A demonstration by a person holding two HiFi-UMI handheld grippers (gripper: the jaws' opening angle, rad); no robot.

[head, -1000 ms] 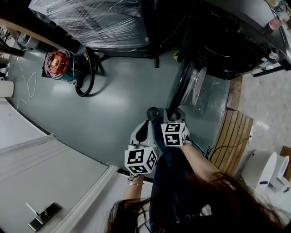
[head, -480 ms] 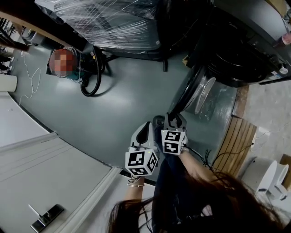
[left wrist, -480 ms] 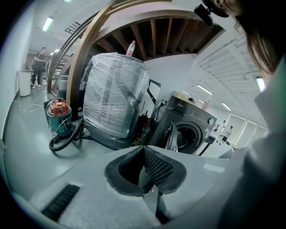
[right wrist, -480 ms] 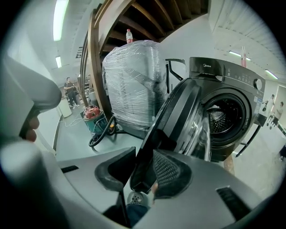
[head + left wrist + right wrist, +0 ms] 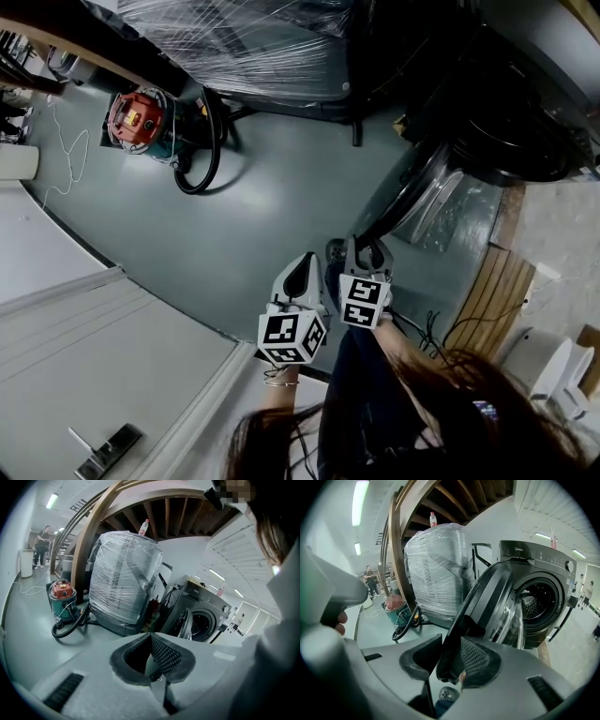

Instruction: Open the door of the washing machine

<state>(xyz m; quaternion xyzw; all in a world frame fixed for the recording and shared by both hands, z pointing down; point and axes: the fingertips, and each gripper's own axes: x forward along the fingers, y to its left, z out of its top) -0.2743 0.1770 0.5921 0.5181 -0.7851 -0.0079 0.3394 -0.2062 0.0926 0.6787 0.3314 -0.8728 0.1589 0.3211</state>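
Note:
The dark washing machine [image 5: 511,103] stands at the upper right, and its round door [image 5: 417,192] hangs swung out over the floor. My right gripper [image 5: 364,247] is shut on the door's outer rim. In the right gripper view the door [image 5: 487,602] runs between the jaws of that gripper [image 5: 450,660], with the open drum [image 5: 539,597] behind it. My left gripper [image 5: 303,270] hangs just left of the right one, shut with nothing in it. The left gripper view shows this gripper [image 5: 151,656] in the foreground and the machine [image 5: 199,616] farther off.
A red vacuum cleaner [image 5: 139,120] with a black hose [image 5: 202,155] sits at the upper left. A plastic-wrapped appliance [image 5: 253,42] stands beside the machine. Wooden slats [image 5: 492,281] and cables [image 5: 441,323] lie at the right. A white door leaf [image 5: 112,375] fills the lower left.
The door has swung a little further out with the right gripper still shut on its rim. The left gripper has stayed beside it, and the head view has shifted slightly.

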